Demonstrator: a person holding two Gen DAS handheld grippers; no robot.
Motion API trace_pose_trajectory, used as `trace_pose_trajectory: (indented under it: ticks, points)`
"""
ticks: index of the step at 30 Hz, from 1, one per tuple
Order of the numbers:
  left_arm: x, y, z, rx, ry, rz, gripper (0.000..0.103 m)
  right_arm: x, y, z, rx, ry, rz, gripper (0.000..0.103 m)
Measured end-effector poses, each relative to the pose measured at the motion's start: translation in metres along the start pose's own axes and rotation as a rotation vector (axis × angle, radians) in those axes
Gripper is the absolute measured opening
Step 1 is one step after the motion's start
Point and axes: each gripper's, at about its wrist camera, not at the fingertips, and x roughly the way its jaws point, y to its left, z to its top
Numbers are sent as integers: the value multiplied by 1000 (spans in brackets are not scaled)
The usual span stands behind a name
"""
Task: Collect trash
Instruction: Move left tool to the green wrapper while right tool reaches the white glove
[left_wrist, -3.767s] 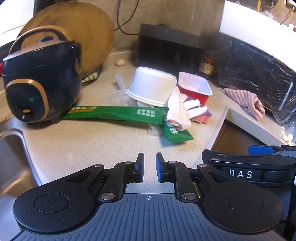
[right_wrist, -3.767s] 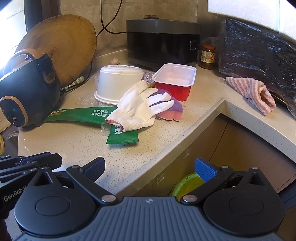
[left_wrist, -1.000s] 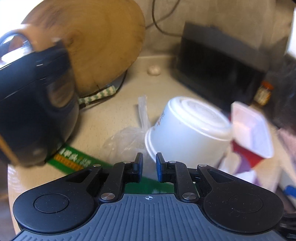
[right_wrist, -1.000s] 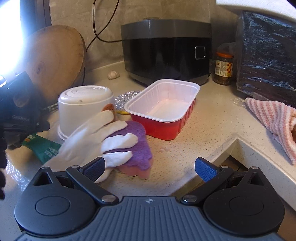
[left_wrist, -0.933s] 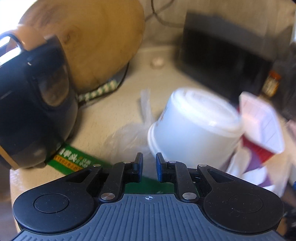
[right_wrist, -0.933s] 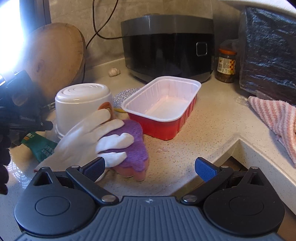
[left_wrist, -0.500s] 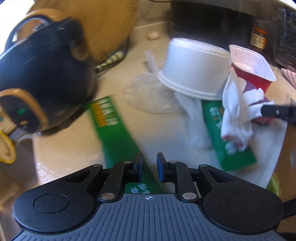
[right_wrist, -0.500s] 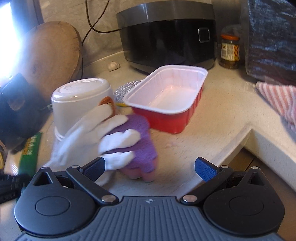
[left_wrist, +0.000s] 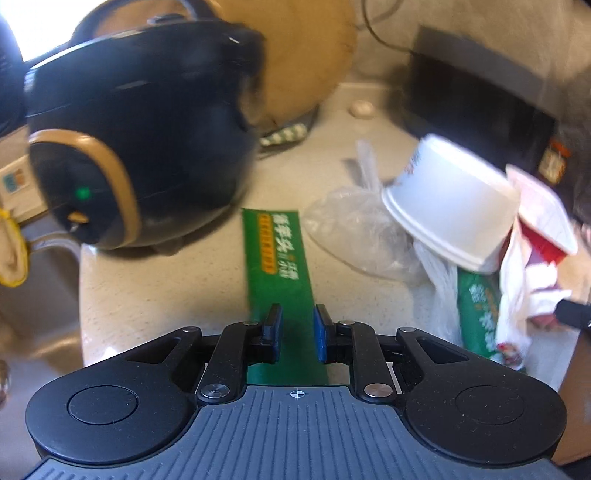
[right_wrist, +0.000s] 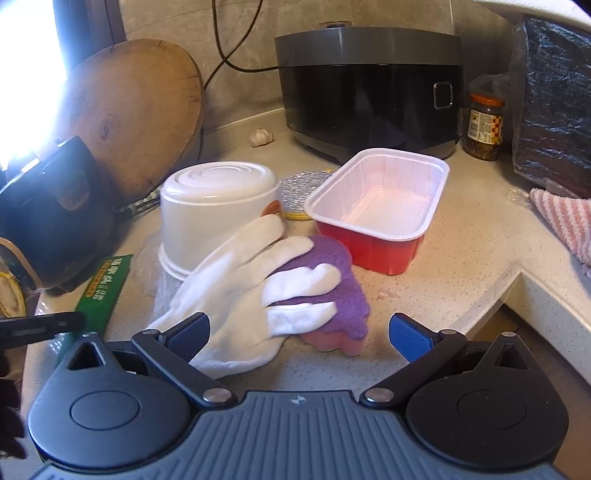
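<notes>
countertop (right_wrist: 461, 258), pale speckled stone, corner section; items as follows.

green wrapper (left_wrist: 280, 269): long flat printed packet, lying on the counter, one end beside the dark rice cooker (left_wrist: 140, 147), the near end running in between the fingers of the left gripper (left_wrist: 297, 332). jaws there stand narrow, having just opened a little; a slim gap shows on each side of the wrapper and the pads do not press it. whether the wrapper is lifted cannot be told.

white bowl (right_wrist: 218, 218): upturned, disposable, resting partly on a clear plastic bag (left_wrist: 354, 229).

red tray (right_wrist: 380, 206): empty, white inside, upright, just beside the bowl.

white glove (right_wrist: 243, 291): draped over a purple sponge (right_wrist: 343, 295) with a pink underside, in front of bowl and tray.

right gripper (right_wrist: 299, 332): jaws wide, nothing between them, poised above the glove and sponge.

background: round wooden board (right_wrist: 136, 114) leaning on the wall, black cooker (right_wrist: 369, 85), jar (right_wrist: 485, 125), garlic bulb (right_wrist: 261, 137), striped cloth (right_wrist: 565, 221).
</notes>
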Motion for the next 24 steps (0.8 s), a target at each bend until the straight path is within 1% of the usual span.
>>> trace_pose_trajectory:
  ticks: [4,10,17,21,22,24]
  points:
    - [3,-5,-2,45,9,17,21,-5,10,2,-26,-32,18,103]
    - [4,4,-9,31,14,2,21,7,29,9,-48,-36,35,103]
    - [-11,18,-24,-1,28,-37,21,36,56,18,-113,-34,39,103]
    - [-20,22,-28,-9,55,-52,21,56,64,15,-106,15,45,103]
    - [-22,23,-29,-13,55,-54,21,57,65,11,-109,12,32,103]
    - [-30,29,-31,-36,36,-51,21,54,72,3,-160,-21,-7,103]
